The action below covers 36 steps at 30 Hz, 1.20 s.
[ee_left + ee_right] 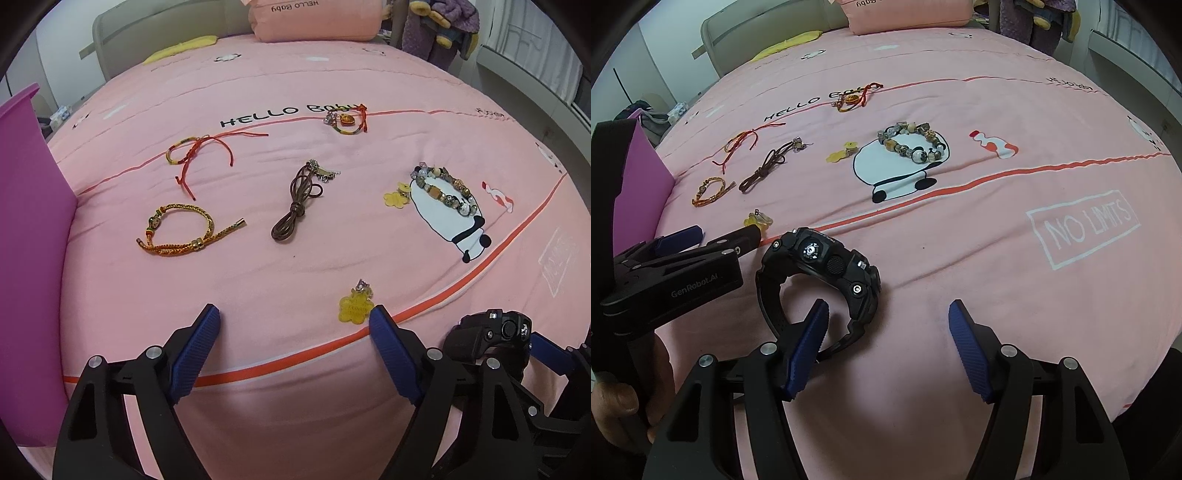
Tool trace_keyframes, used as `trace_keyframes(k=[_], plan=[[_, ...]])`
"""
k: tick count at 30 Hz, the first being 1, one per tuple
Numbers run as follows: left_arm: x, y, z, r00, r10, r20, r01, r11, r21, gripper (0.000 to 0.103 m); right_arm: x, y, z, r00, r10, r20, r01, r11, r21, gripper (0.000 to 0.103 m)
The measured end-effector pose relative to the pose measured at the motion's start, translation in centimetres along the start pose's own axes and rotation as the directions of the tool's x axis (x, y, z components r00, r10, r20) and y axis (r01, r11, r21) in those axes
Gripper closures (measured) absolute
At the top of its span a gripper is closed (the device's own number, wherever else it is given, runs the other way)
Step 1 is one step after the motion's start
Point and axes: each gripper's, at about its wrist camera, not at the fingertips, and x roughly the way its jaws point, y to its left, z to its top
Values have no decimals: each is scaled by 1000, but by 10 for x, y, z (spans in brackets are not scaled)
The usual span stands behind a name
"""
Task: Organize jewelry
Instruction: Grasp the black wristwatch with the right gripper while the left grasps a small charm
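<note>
The jewelry lies spread singly on the pink bedspread [295, 277], each piece apart from the others, so any one can be taken alone. The left gripper [295, 325] hangs with jaws spread and empty, the yellow flower charm [355, 305] just beside its right finger (probably the next pick). The right gripper [888, 332] is likewise spread, gripping nothing; its left finger overlaps the strap of the black watch [827, 273]. The purple box [26, 240] stands at the left, a likely destination
</note>
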Motion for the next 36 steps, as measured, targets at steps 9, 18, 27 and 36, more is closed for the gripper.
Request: trace_keyframes(k=[9, 18, 27, 36], plan=[[8, -7, 3, 1000, -12, -8, 12, 1000, 6, 48, 3, 2, 0, 1000, 5, -10, -5, 1000, -17, 58], [-4, -4, -5, 995, -100, -7, 99, 994, -38, 99, 2, 4, -1, 999, 35, -11, -35, 998, -42, 85], [-42, 20, -13, 995, -94, 33, 97, 986, -138, 99, -11, 7, 3, 996, 87, 17, -85, 993, -78, 87], [-80, 42, -21, 998, -33, 60, 46, 976, -212, 99, -25, 9, 5, 991, 118, 69, -109, 987, -122, 87]])
